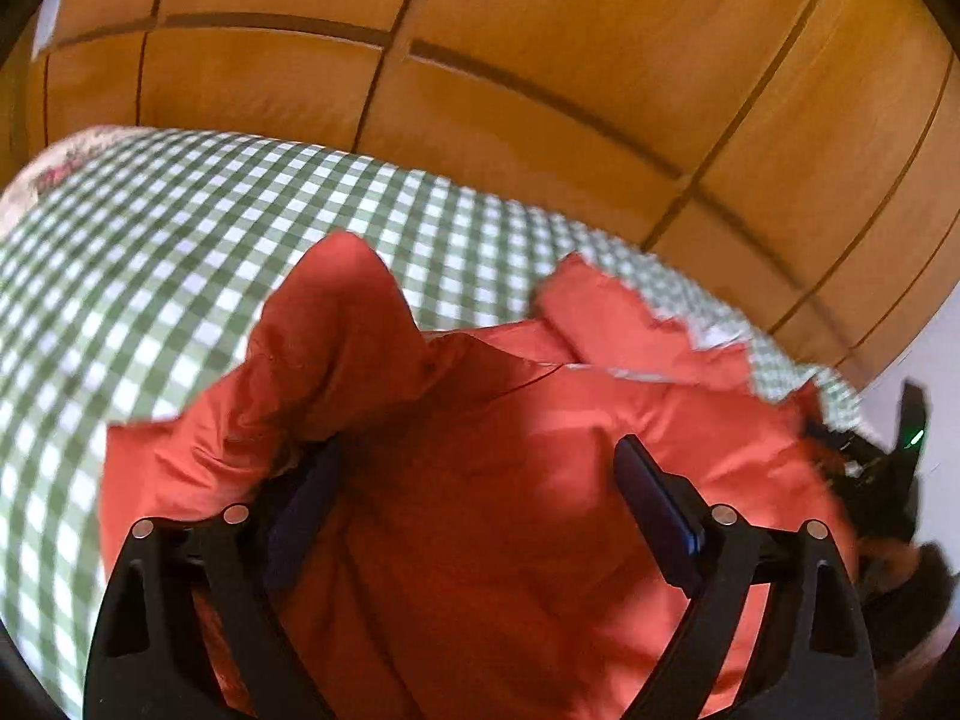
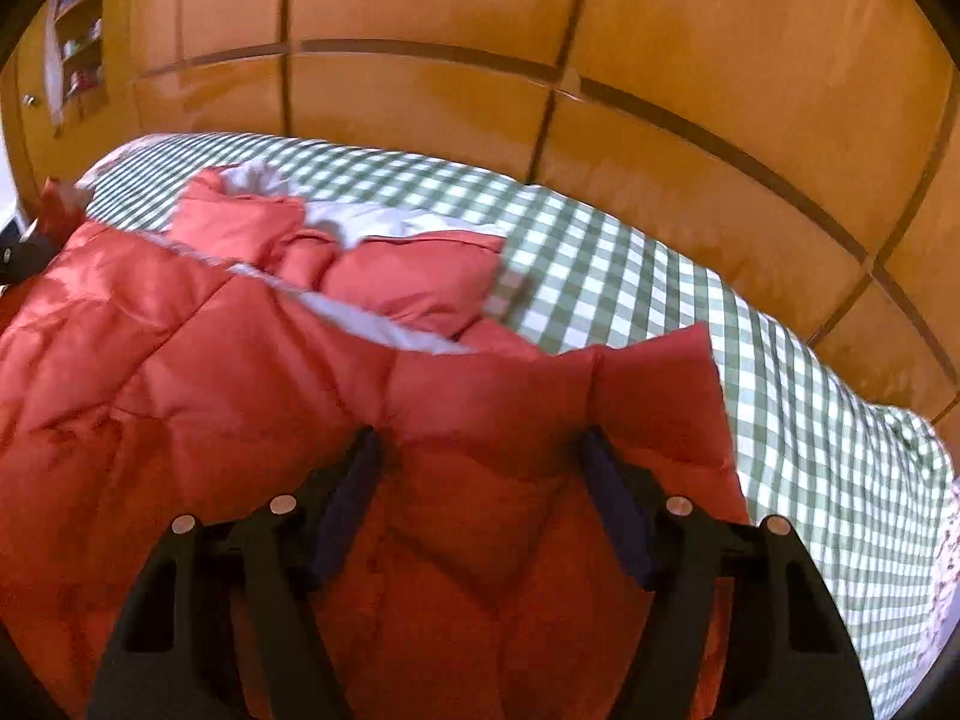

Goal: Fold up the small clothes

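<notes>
A red puffy jacket (image 1: 492, 480) with a pale lining lies on a green-and-white checked bedspread (image 1: 150, 276). My left gripper (image 1: 480, 462) is open, its jaws wide apart over the jacket; the left finger (image 1: 306, 498) is partly under a raised fold of red fabric. In the right wrist view the jacket (image 2: 180, 372) spreads to the left, with a sleeve and white lining (image 2: 372, 222) bunched at the far side. My right gripper (image 2: 480, 450) is open, both fingers pressed against the jacket's near edge. The right gripper also shows at the right edge of the left wrist view (image 1: 888, 468).
An orange wooden wardrobe (image 2: 660, 60) with dark seams stands behind the bed. The checked bedspread (image 2: 750, 348) stretches right of the jacket. A shelf with small items (image 2: 78, 42) sits at the far left. A floral pillow (image 1: 66, 162) lies at the bed's far left corner.
</notes>
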Demonstrator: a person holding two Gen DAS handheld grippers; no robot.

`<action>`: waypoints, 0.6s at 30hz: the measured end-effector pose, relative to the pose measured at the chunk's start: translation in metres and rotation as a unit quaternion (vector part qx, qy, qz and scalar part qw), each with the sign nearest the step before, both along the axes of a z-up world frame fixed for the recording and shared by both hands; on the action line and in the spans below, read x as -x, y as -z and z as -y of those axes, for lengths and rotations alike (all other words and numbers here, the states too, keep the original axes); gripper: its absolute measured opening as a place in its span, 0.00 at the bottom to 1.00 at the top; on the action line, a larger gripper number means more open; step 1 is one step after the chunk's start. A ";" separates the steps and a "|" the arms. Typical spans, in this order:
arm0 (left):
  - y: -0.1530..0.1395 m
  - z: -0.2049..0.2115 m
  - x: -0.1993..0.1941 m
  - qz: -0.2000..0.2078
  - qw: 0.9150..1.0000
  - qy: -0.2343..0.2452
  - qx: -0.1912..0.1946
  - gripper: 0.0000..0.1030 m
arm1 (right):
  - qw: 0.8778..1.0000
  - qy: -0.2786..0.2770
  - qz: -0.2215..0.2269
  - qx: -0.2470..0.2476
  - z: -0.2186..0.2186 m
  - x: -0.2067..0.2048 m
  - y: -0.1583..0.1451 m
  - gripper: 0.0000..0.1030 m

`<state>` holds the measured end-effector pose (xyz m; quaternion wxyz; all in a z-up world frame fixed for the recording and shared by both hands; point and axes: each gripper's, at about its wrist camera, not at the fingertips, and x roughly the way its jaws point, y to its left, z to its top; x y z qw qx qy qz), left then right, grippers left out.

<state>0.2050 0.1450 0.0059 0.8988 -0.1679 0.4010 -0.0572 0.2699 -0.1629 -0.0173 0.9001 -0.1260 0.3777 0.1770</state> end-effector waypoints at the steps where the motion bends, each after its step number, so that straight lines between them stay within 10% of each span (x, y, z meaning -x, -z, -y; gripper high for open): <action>1: 0.006 0.002 -0.004 0.000 1.000 0.006 -0.016 0.88 | 1.000 0.009 -0.003 -0.022 0.006 -0.003 0.003 0.66; 8: 0.024 0.015 -0.009 0.029 0.997 0.021 -0.062 0.90 | 0.996 0.027 0.028 -0.082 0.021 0.003 0.011 0.68; 18: -0.039 0.036 0.023 0.077 0.997 -0.008 0.002 0.90 | 0.996 0.030 0.050 -0.065 0.017 0.010 0.009 0.71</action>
